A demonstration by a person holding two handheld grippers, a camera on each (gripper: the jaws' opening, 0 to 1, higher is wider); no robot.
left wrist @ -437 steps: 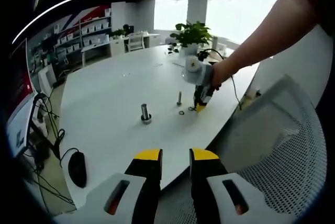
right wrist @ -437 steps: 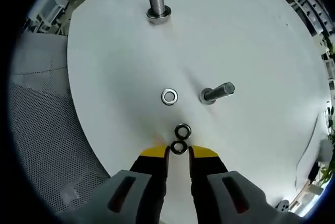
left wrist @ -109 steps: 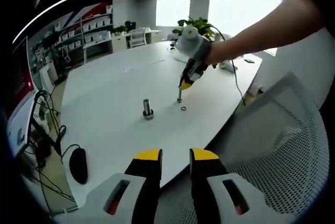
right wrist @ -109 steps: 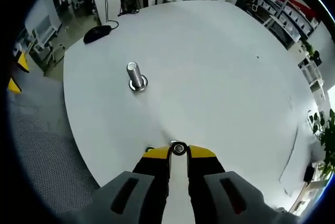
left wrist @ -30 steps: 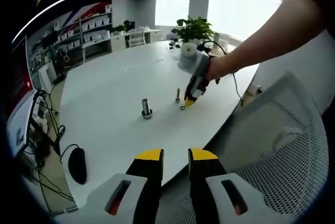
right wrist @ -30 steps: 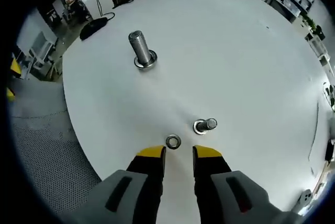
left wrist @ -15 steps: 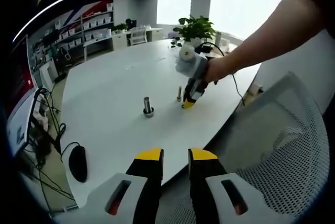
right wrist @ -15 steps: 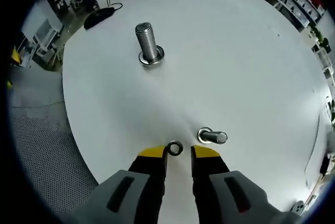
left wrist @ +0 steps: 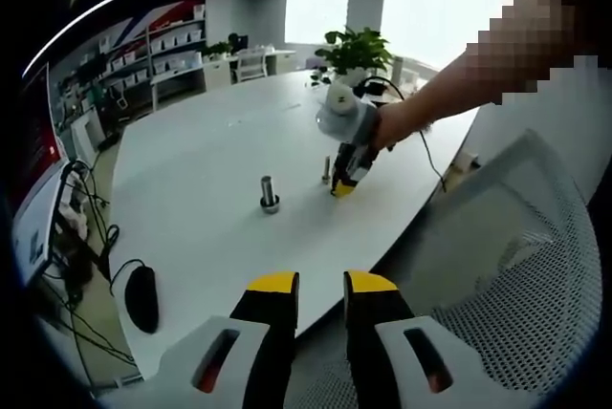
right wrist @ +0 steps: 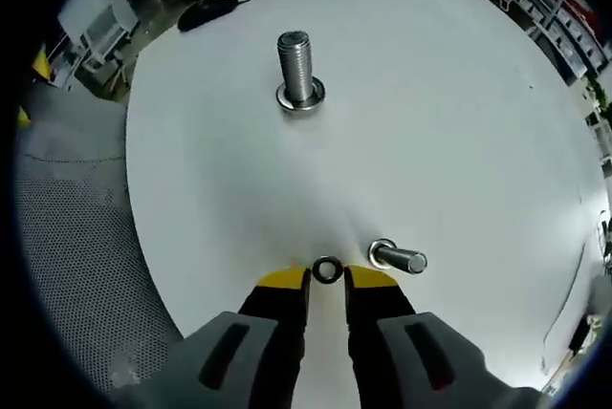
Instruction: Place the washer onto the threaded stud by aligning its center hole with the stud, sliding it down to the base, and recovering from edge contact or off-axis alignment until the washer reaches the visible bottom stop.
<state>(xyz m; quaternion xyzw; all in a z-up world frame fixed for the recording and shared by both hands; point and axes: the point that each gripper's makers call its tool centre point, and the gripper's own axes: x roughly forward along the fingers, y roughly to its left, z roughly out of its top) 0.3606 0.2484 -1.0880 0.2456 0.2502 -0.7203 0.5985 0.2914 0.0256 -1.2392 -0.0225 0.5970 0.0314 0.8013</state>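
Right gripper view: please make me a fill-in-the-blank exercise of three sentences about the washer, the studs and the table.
1. The loose washer lies between the tips of the right gripper's yellow ____.
2. The large threaded stud stands ____ on the white table.
3. The small stud, beside the loose washer, already carries a ____ at its base.

Missing words: fingers; upright; washer

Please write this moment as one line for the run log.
phase: washer pickup | right gripper: jaws on either side of washer on table | small stud: beside jaws | large stud: farther | left gripper: idle
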